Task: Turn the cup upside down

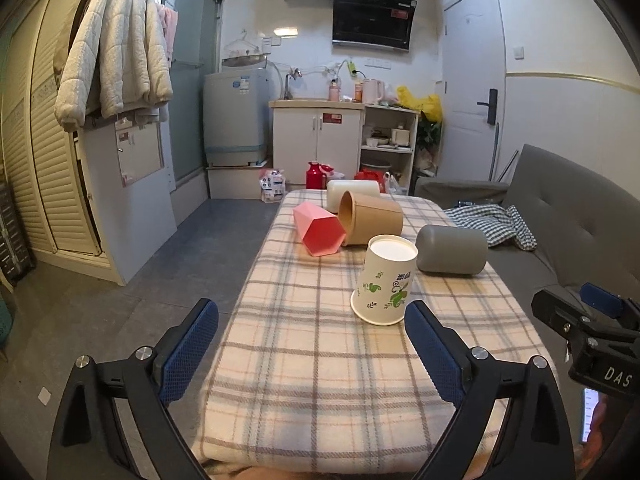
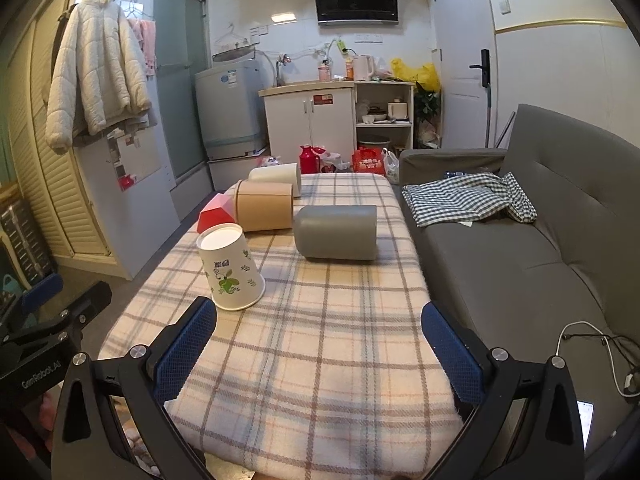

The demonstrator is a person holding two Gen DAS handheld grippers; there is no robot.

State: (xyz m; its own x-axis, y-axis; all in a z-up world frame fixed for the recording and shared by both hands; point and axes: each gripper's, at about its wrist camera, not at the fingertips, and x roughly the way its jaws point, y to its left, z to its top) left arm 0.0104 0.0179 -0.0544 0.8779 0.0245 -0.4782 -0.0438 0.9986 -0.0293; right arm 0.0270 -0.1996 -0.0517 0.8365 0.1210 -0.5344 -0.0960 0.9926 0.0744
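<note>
Mesh-padded left claw (image 1: pixel 312 344) gapes before inverted paper cup (image 1: pixel 384 280).

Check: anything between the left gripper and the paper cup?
Nothing: only bare plaid cloth separates the open left gripper from the upside-down paper cup, seen in the left wrist view.

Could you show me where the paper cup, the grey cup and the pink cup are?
paper cup (image 1: pixel 385 280), left wrist view, on its printed side wall.
grey cup (image 2: pixel 336 232), right wrist view, on its side wall as it lies down.
pink cup (image 1: pixel 318 230), left wrist view, on its outer wall.
</note>
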